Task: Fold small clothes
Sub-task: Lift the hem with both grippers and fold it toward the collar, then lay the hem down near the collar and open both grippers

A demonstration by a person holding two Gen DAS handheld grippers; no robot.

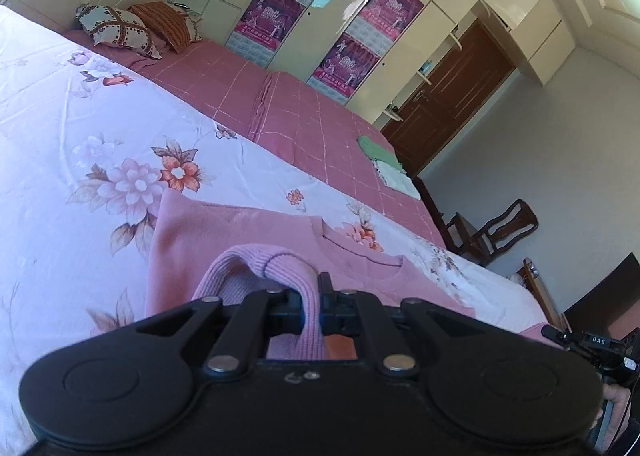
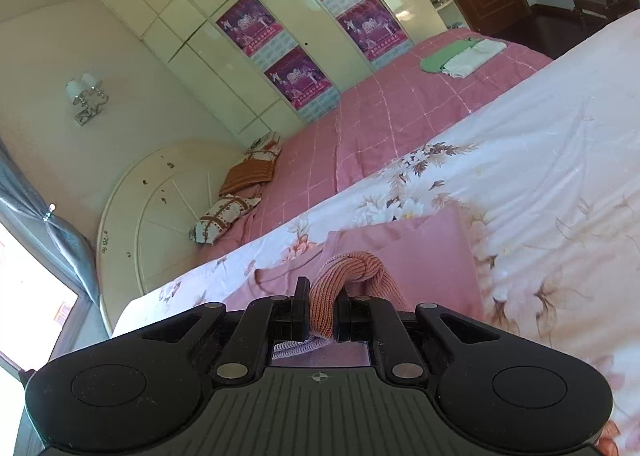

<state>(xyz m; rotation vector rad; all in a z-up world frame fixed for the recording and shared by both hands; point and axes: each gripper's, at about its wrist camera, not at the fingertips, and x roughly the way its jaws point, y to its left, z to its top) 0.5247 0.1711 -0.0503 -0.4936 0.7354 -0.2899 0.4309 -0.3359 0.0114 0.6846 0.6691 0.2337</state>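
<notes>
A small pink sweater [image 1: 192,240] lies on the floral white sheet [image 1: 60,135], neckline toward the far side. My left gripper [image 1: 311,296] is shut on the sweater's ribbed hem [image 1: 276,260], which bunches up between the fingers above the flat part. In the right wrist view the same pink sweater [image 2: 432,252] lies ahead, and my right gripper [image 2: 323,300] is shut on another part of its ribbed hem [image 2: 352,264], lifted and folded over the jaws. The right gripper [image 1: 592,348] also shows at the left view's lower right edge.
A pink checked bedspread [image 1: 224,75] covers the far half of the bed, with pillows [image 1: 116,29] at the headboard and a stack of folded green and white clothes [image 1: 384,159] near the foot. A wardrobe wall [image 1: 400,55], a door and a chair [image 1: 496,232] stand beyond.
</notes>
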